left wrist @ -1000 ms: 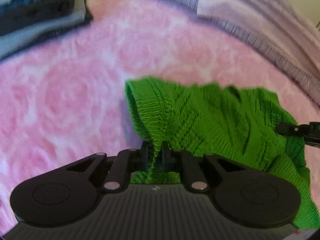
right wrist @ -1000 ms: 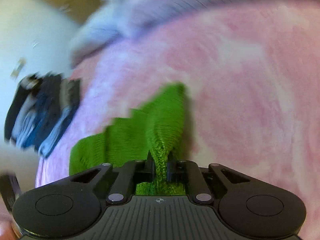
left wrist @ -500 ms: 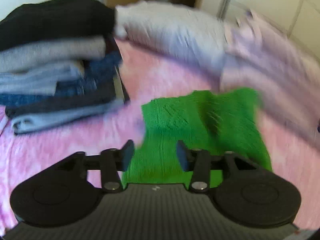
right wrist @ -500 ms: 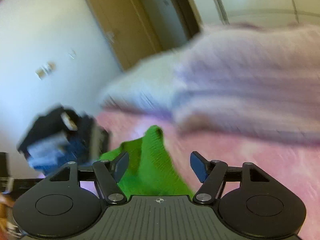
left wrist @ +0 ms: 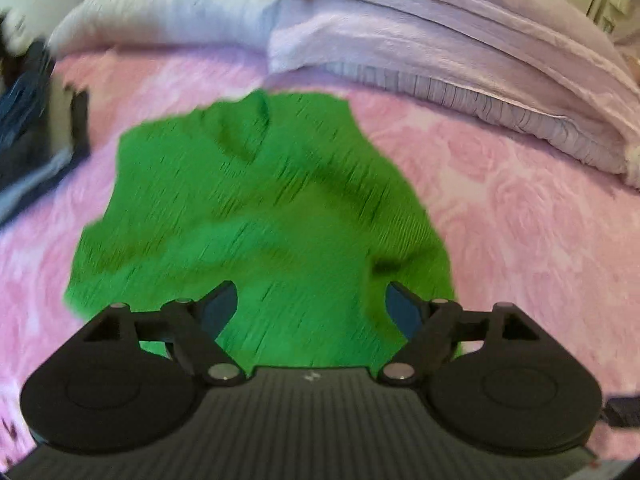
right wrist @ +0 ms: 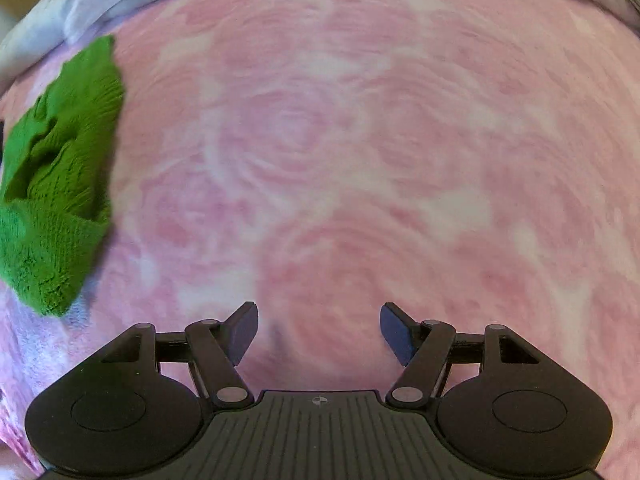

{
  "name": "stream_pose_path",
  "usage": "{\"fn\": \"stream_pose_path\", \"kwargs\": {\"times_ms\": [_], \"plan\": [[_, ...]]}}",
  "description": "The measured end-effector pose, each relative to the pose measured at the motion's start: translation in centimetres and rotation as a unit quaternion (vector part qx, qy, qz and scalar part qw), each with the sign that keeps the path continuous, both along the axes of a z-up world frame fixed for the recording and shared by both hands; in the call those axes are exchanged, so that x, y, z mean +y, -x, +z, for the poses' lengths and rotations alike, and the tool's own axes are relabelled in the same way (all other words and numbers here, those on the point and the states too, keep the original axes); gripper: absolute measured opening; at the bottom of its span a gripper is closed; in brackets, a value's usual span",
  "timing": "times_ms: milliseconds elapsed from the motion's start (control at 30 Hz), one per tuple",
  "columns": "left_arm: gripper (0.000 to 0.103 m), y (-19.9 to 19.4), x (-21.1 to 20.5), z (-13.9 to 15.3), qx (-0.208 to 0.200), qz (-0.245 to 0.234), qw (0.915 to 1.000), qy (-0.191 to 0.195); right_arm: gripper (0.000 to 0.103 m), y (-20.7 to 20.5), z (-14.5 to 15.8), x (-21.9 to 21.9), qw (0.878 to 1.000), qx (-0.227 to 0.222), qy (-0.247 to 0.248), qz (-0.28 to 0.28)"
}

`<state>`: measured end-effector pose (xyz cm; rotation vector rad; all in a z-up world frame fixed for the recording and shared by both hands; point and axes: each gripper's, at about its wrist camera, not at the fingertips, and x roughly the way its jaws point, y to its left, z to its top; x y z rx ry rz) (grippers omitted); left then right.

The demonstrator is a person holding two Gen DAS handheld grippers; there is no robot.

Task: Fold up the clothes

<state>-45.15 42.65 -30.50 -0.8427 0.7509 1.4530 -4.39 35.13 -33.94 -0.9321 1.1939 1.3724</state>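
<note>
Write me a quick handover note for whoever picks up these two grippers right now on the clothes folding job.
Left gripper: open, empty, poised over the near edge of the green knit garment.
Right gripper: open, empty, over bare pink blanket, with the garment off to its left.
Garment: lying loose on the blanket, rumpled, with a layer doubled over at its near end in the right wrist view.
Stack of dark folded clothes: left edge of the left wrist view.
Lilac bedding: along the far side.
Done: a rough fold seems to be in. Left: probably smooth it, finish folding and move it to the stack.
</note>
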Motion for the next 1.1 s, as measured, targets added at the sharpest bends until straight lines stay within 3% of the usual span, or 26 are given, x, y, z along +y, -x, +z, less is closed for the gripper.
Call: {"fn": "stream_pose_path", "kwargs": {"times_ms": [100,200,267,333,367,533,633,733,833,867,933,1000,1100], "plan": [[0.074,-2.7,3.1,-1.6,0.069,-0.012,0.9973,0.022,0.065,-1.8,0.6,-0.1,1.0,0.009,-0.005,-0.015],[0.067,-3.8,5.0,-3.8,0.13,-0.029,0.9892,0.061,0.065,-3.2,1.0,-0.6,0.999,0.012,-0.016,-0.028],[0.052,-4.1,5.0,-4.9,0.143,-0.046,0.9864,0.067,0.065,-4.0,1.0,-1.0,0.999,0.019,-0.016,-0.042],[0.018,-4.3,4.4,-5.1,0.138,-0.057,0.987,0.058,0.065,-4.8,1.0,-1.0,0.998,0.028,-0.01,-0.055],[0.012,-4.3,3.7,-4.7,0.138,-0.055,0.9876,0.05,0.065,-5.0,0.9,-1.0,0.998,0.035,-0.007,-0.061],[0.008,-1.1,-3.1,-0.4,0.134,0.016,0.9906,-0.021,0.065,-4.3,1.2,-1.0,0.997,0.061,-0.011,-0.041],[0.008,2.6,-10.7,2.6,0.117,0.088,0.9885,-0.038,0.065,-2.8,1.5,-0.7,0.996,0.081,-0.017,-0.018],[0.008,5.4,-19.2,3.6,0.108,0.167,0.9799,-0.011,0.065,-0.5,1.5,-0.5,0.994,0.106,-0.023,0.01],[0.007,7.4,-27.1,1.0,0.057,0.246,0.9666,0.044,0.065,2.5,1.3,-0.5,0.991,0.12,-0.023,0.046],[0.0,7.6,-28.9,-0.3,0.051,0.266,0.96,0.071,0.065,3.7,1.1,-0.6,0.99,0.122,-0.02,0.063],[0.0,8.5,-32.4,-2.9,0.04,0.313,0.9407,0.124,0.065,5.8,1.0,-0.9,0.988,0.121,-0.014,0.097],[0.0,9.1,-34.5,-3.7,0.02,0.341,0.9301,0.134,0.065,7.7,1.2,-1.6,0.983,0.119,-0.017,0.138],[0.004,9.5,-35.1,-2.3,0.016,0.328,0.9398,0.096,0.065,10.3,1.9,-2.9,0.972,0.115,-0.036,0.2]]}}
